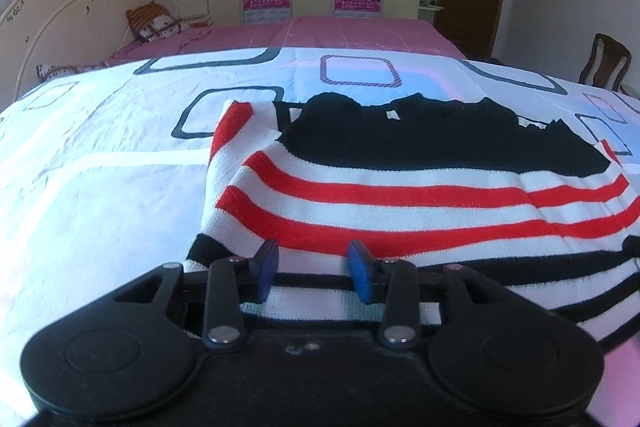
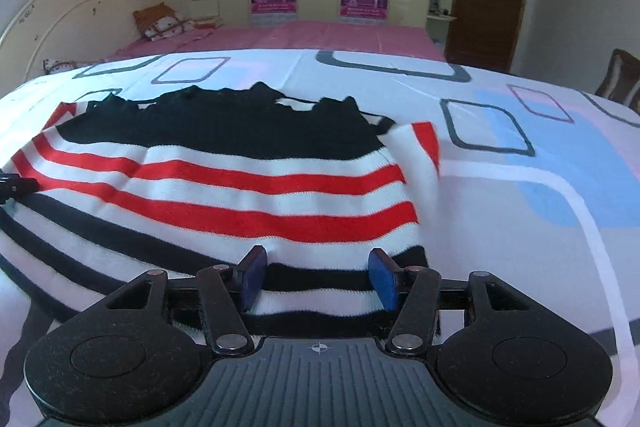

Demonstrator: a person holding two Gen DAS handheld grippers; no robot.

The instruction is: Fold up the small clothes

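Presently | striped sweater (image 1: 400, 195) flat on bedsheet (image 1: 100, 187), partly folded | left gripper (image 1: 312, 269) and right gripper (image 2: 318, 277) part-open, empty, over sweater's near hem, poised for regrasp.

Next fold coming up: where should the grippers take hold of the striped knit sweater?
Grip the red, white and black striped knit sweater at its near black-striped hem, one corner per hand-held gripper, left and right, coming from the near side; that edge lies flat and free on the patterned bedsheet.
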